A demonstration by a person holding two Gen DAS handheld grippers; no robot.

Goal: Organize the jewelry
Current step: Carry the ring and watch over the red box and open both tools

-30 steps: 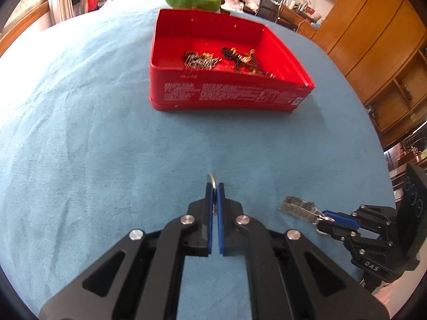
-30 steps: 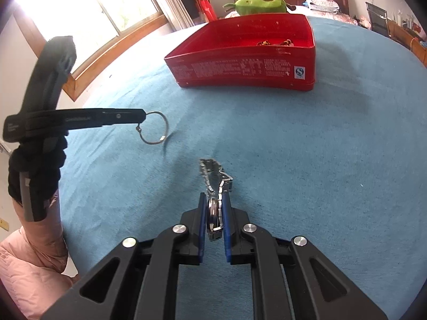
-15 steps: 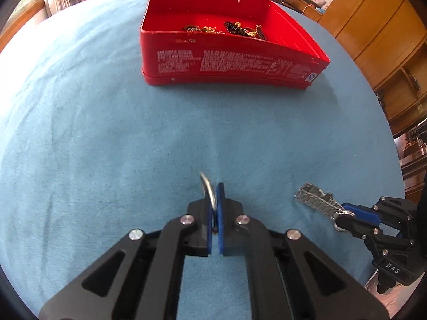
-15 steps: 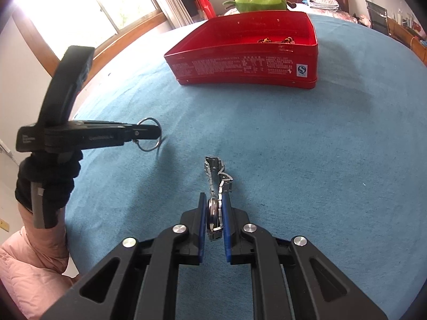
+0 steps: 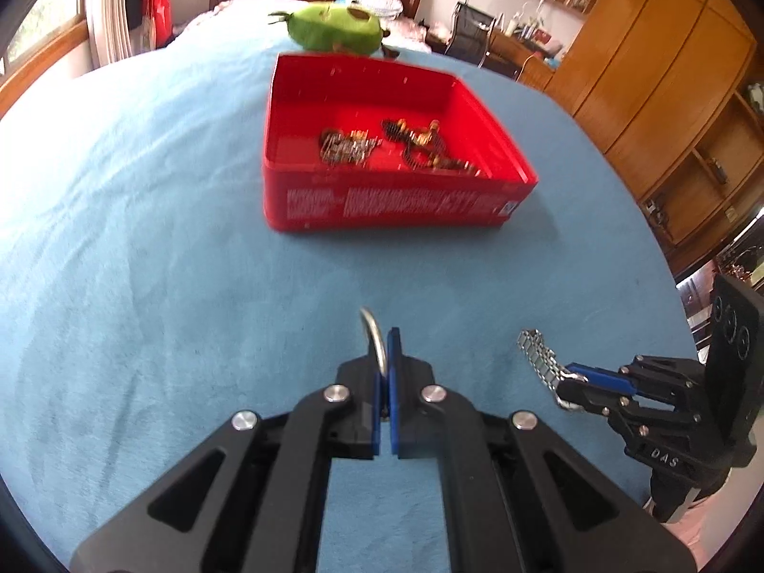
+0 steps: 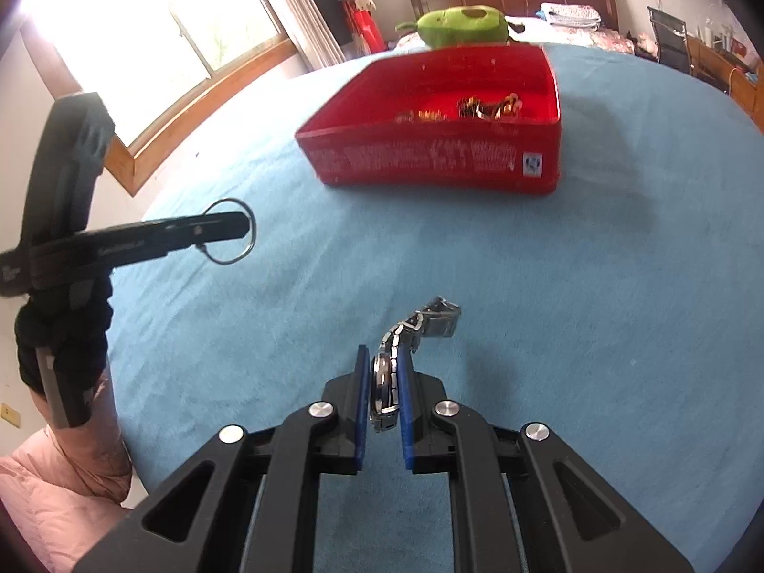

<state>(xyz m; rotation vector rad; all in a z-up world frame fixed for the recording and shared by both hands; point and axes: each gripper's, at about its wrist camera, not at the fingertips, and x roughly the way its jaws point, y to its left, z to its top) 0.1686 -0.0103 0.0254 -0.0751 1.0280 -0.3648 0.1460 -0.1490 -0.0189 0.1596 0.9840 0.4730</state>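
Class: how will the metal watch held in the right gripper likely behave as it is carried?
The watch probably flops: its linked band bends past the right gripper. Polished metal may slip. It looks fairly heavy for its size.

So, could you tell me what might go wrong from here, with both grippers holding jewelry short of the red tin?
The left gripper pinches the metal ring only by its edge, so it may twist or slip out. The watch hangs from the right gripper with its band dangling forward; it could snag the red tin rim.

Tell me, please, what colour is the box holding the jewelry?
Red, with white print on its side; the box shows best in the left wrist view.
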